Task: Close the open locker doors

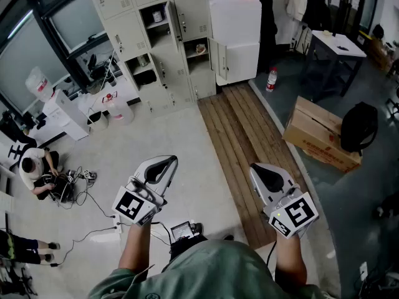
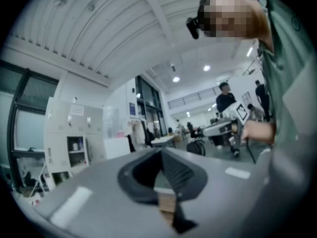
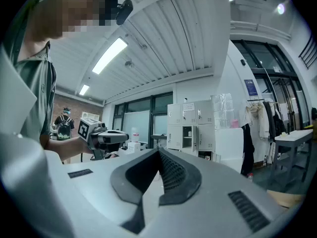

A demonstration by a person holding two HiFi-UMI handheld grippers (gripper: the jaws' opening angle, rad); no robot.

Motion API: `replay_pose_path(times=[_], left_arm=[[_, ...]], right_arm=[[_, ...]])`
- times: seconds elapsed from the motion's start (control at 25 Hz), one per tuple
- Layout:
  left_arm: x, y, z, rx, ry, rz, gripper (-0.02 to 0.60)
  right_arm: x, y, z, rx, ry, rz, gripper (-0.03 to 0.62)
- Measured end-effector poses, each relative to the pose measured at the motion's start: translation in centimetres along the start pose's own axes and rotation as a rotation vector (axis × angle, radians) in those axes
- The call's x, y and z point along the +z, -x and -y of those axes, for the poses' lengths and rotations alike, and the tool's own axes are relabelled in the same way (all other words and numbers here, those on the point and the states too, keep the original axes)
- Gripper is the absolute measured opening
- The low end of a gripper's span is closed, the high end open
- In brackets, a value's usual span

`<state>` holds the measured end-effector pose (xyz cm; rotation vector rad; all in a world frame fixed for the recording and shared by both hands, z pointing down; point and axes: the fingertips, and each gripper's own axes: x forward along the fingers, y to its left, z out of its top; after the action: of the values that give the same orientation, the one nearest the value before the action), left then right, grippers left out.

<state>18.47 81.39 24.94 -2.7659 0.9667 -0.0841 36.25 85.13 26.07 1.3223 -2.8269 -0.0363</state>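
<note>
The cream lockers point(image 1: 159, 36) stand far ahead at the top of the head view. Three of their compartments gape, with doors swung out: an upper door point(image 1: 176, 20), a right one point(image 1: 218, 58) and a lower left one point(image 1: 159, 64). My left gripper point(image 1: 168, 161) and right gripper point(image 1: 259, 170) are held low near my body, well short of the lockers, both shut on nothing. The left gripper view has its gripper point(image 2: 161, 152) pointing up, lockers point(image 2: 64, 133) at left. In the right gripper view, the gripper point(image 3: 158, 155) aims toward the lockers point(image 3: 193, 128), and the left gripper point(image 3: 99, 133) shows too.
A white cabinet point(image 1: 234, 36) adjoins the lockers on the right. A wooden floor strip point(image 1: 243, 142) leads toward them. A cardboard box point(image 1: 321, 136), a black backpack point(image 1: 358, 126) and a dark table point(image 1: 333, 45) stand at right. At left a person point(image 1: 34, 170) sits among cables point(image 1: 93, 192).
</note>
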Motion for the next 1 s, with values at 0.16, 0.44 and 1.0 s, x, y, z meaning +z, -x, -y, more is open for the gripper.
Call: replay_pose_path(times=[0.16,0.44,1.0], left_arm=[[-0.5,-0.1,0.3,0.008,0.0,-0.008,0.003],[-1.0,-0.1,-0.7,0.02,0.006,-0.024,0.003],[-3.5,2.5,-8.5,0.066,-0.055,-0.054,0.003]], right_arm=[[-0.7,-0.1,0.3,0.01,-0.007,-0.002,0.005],[-0.9,-1.4,0.4,0.024,-0.016,-0.009,0.005],[-1.2,-9.9,-1.9,0.067,-0.038,-0.01,0.005]])
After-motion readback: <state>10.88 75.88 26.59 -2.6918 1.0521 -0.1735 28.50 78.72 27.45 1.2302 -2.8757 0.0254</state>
